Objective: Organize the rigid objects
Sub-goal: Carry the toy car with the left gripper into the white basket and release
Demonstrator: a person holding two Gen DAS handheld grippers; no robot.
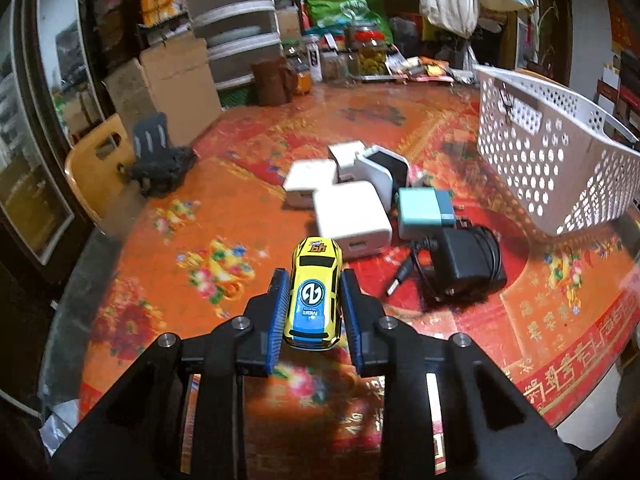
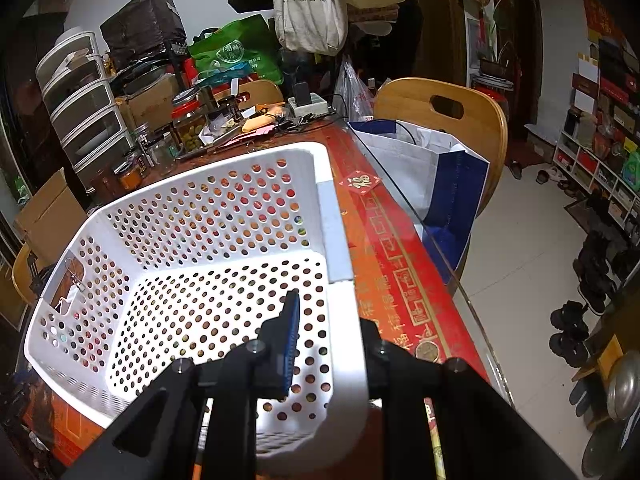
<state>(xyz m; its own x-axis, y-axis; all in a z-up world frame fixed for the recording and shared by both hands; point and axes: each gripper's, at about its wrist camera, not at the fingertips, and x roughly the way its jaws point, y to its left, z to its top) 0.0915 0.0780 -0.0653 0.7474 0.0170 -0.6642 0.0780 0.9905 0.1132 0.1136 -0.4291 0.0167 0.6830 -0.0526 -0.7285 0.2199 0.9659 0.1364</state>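
Jaws of the left gripper (image 1: 314, 280) clench a yellow toy car (image 1: 315, 298) above the surface (image 1: 160, 264), near chargers (image 1: 352, 220). Right gripper (image 2: 328, 344) grips the white basket (image 2: 192, 216) by its near wall.

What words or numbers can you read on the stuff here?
"MBR": roof of the yellow toy car in the left gripper; windshield text unreadable.
"福": red sticker on the table.
Canvas bag: Chinese print, blurred.
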